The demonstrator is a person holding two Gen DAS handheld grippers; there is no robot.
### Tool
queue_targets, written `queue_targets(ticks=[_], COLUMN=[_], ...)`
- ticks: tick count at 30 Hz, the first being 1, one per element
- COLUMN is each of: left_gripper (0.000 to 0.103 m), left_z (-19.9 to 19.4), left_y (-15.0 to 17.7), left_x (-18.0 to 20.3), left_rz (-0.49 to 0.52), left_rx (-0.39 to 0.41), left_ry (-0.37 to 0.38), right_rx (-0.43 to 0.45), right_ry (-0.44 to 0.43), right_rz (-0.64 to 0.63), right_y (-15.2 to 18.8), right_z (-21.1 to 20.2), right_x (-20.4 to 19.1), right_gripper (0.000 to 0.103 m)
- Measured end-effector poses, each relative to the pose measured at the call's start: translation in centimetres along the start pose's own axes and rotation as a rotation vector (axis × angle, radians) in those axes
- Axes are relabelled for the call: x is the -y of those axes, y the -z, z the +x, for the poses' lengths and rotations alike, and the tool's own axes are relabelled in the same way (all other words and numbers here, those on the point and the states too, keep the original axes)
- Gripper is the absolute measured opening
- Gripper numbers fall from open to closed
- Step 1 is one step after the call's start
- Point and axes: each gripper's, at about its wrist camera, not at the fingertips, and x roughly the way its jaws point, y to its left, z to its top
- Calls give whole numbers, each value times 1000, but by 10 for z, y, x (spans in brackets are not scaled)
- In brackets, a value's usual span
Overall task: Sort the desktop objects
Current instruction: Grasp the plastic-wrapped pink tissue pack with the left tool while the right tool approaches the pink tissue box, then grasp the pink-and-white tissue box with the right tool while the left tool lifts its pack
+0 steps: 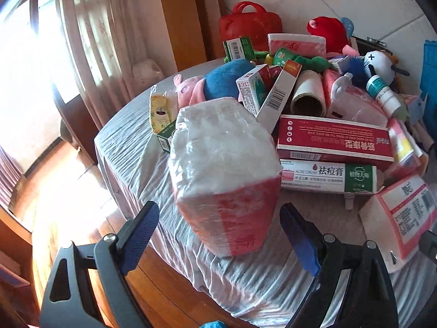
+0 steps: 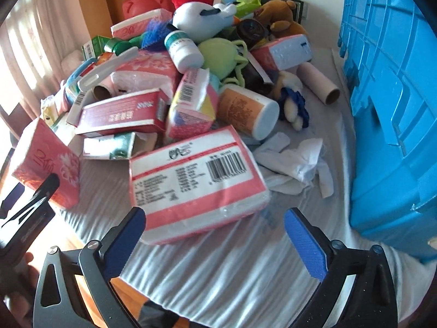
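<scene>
A pink and white tissue pack (image 1: 224, 172) stands on end on the cloth-covered table, just ahead of my open left gripper (image 1: 218, 235); its fingers (image 1: 142, 232) flank it without touching. It also shows in the right wrist view (image 2: 46, 164). My right gripper (image 2: 215, 235) is open and empty, in front of a flat tissue pack with a barcode (image 2: 196, 180). Behind lies a heap of boxes, bottles and plush toys, including a red carton (image 1: 333, 139) and an acne cream box (image 1: 327, 177).
A big blue plastic crate (image 2: 390, 95) stands at the right of the table. Crumpled white tissue (image 2: 297, 164) lies beside it. A red bag (image 1: 250, 26) sits at the back. The table's near left edge (image 1: 131, 218) drops to a wooden floor.
</scene>
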Motion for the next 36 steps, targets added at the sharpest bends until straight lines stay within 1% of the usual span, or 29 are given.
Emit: queue_targets(ticks=[1,2,3,4,5,8,9,12,14,16,18,20,22,23,24,26,27,28,30,31,33,34,36], left_gripper=[91,88,63,56,56,54,54,54,54,54,54,54,54,54,54,54,54,54,54,54,54,54,54], left_z=[3,5,7,8,8,1,-4,-15,-20,-20,-18,-15,-13,-12,-11,-12,-13,-14,-18,-20,-22,-22,-21], left_y=[-2,-5,-8,-11,-13,-9,-5,6,10,11,8,4,1,0,-2,-4,-5,-6,-6,-7,-7,-8,-8], left_x=[1,0,-1,0,1,5,7,11,12,11,7,5,2,1,0,1,2,3,5,5,6,7,9], left_rz=[-3,-11,-14,-2,9,38,60,106,134,159,162,169,178,179,181,194,208,223,248,255,270,278,296], left_rx=[5,11,20,14,13,12,20,35,43,46,41,36,32,29,27,34,39,44,55,61,67,68,70], left_ry=[2,19,42,42,52,121,135,192,206,204,216,225,243,254,268,292,304,317,346,364,388,398,414], right_rx=[-7,-11,-11,-5,4,29,30,53,51,65,69,54,48,43,41,42,53,60,46,35,21,16,35], right_ry=[-15,-26,-33,-32,-23,11,5,-56,-86,-105,-93,-60,-78,-74,-51,-33,19,86,110,152,265,276,242], right_rz=[-4,-10,-17,-22,-21,4,8,-8,-32,-46,-57,-24,28,34,19,-8,-8,15,120,153,192,212,251], right_y=[0,1,2,4,5,10,11,9,8,9,12,17,23,24,25,26,26,25,27,30,39,42,46], right_z=[2,3,4,4,4,5,6,6,7,7,7,12,14,16,18,20,19,17,11,8,-2,-7,-18], right_x=[3,4,5,5,7,18,21,23,17,9,1,-4,-10,-15,-23,-34,-34,-27,3,16,36,41,38], right_gripper=[103,103,103,103,103,103,103,103,103,103,103,103,103,103,103,103,103,102,102,102,102,102,103])
